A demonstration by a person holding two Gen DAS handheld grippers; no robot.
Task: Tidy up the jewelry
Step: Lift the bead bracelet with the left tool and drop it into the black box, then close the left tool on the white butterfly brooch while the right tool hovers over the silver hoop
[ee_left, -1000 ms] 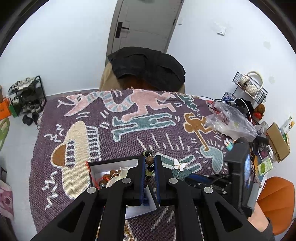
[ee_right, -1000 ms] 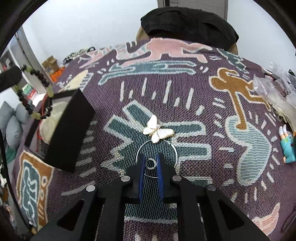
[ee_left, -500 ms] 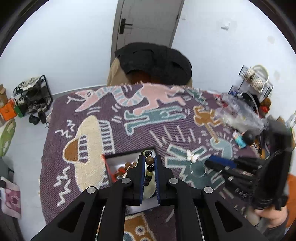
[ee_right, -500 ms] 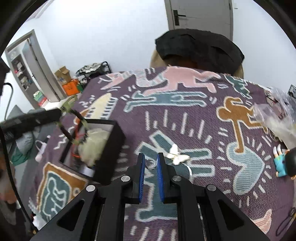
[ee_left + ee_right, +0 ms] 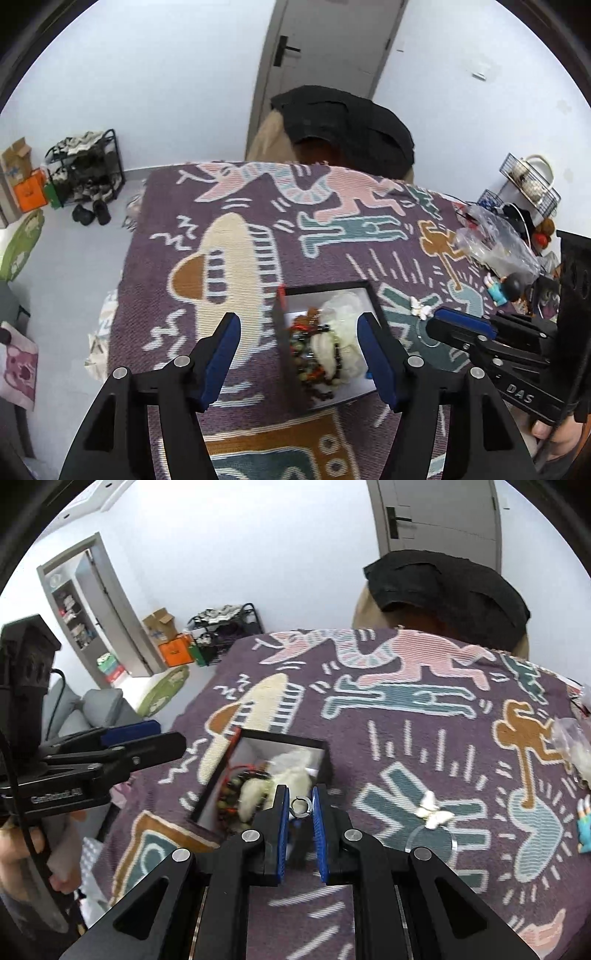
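Observation:
My left gripper (image 5: pixel 297 350) hangs over the black box (image 5: pixel 325 286), its jaws opening with nothing pressed between the pads. Below them, inside the box, a dark bead bracelet (image 5: pixel 314 365) lies beside white padding (image 5: pixel 343 332). My right gripper (image 5: pixel 299 808) is shut on a small silver ring (image 5: pixel 300 806) and hovers at the near right edge of the box (image 5: pixel 280 740). A bangle with a white butterfly (image 5: pixel 434 814) lies on the cloth to the right of the box. In the left wrist view the right gripper (image 5: pixel 436 325) reaches in from the right.
A purple patterned cloth (image 5: pixel 221 258) covers the table. A clear plastic bag (image 5: pixel 495 243) and a small figurine (image 5: pixel 506 288) sit at its right edge. A chair draped with a black garment (image 5: pixel 347 122) stands behind the table. A shoe rack (image 5: pixel 85 166) is at far left.
The left gripper's jaws have spread and the bead bracelet has dropped into the box. The right gripper has lifted the ring off the cloth and carried it left toward the box.

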